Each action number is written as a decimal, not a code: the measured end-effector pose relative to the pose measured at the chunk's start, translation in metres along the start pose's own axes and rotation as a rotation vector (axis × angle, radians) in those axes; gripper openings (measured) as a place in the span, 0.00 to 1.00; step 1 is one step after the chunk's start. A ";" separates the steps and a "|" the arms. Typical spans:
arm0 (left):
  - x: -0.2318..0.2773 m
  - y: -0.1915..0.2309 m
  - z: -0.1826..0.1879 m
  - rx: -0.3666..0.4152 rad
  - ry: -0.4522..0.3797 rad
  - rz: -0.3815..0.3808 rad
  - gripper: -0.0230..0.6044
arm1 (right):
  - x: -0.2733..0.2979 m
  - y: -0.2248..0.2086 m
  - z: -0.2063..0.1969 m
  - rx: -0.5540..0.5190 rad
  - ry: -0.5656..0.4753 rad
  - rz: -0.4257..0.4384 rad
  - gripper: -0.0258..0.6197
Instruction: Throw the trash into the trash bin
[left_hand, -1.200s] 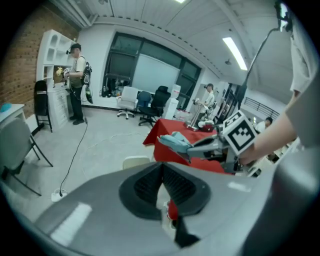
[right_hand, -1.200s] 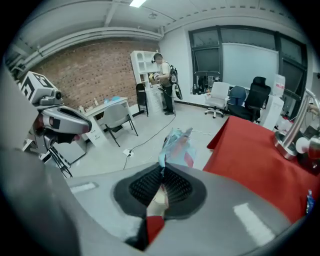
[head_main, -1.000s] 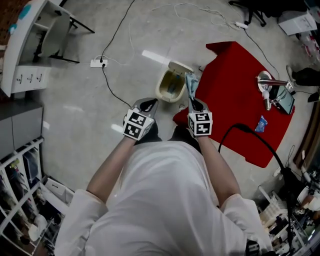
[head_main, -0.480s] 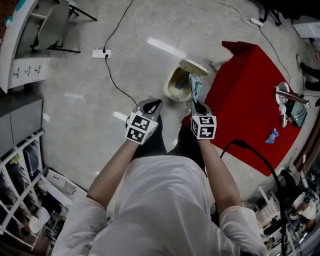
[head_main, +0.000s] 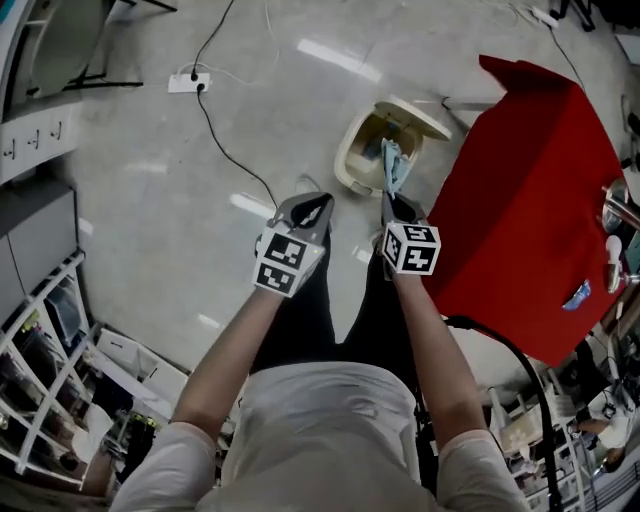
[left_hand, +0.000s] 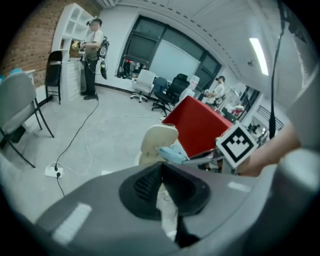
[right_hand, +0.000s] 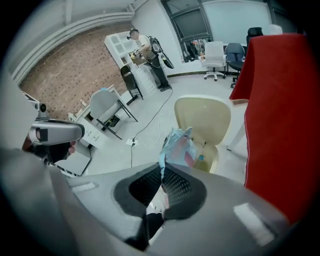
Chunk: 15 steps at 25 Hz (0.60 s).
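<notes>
Right gripper view: right tool (right_hand: 161, 171) pinches the trash (right_hand: 178, 146) near the bin (right_hand: 202, 118); left tool (left_hand: 160, 171) closed, empty.

A crumpled pale blue plastic wrapper (head_main: 393, 160) sticks up from the closed right tool (head_main: 393, 200), just by the rim of the cream plastic trash bin (head_main: 349, 152). The bin stands on the floor, its lid (head_main: 412, 110) tipped open.

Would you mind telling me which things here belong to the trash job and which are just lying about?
Job: blue trash, pinched in the right gripper; open trash bin.
Lying about: red table; power strip; grey chair.
</notes>
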<state>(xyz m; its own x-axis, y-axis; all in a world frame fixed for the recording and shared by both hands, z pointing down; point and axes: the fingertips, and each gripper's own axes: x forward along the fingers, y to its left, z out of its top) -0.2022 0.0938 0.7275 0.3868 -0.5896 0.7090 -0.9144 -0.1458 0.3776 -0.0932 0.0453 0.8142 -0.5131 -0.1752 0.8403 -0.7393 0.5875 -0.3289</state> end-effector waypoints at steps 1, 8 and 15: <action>0.009 0.002 -0.002 -0.006 0.000 -0.004 0.04 | 0.009 -0.002 -0.004 0.008 0.010 -0.004 0.05; 0.063 0.014 -0.045 -0.015 0.038 -0.037 0.04 | 0.071 -0.025 -0.041 0.082 0.060 -0.022 0.05; 0.083 0.029 -0.085 -0.038 0.075 -0.037 0.04 | 0.107 -0.049 -0.063 0.144 0.046 -0.085 0.13</action>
<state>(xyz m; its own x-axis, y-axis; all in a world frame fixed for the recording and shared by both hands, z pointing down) -0.1866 0.1085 0.8483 0.4292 -0.5230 0.7363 -0.8948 -0.1353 0.4255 -0.0847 0.0481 0.9476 -0.4284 -0.1811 0.8852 -0.8356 0.4522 -0.3119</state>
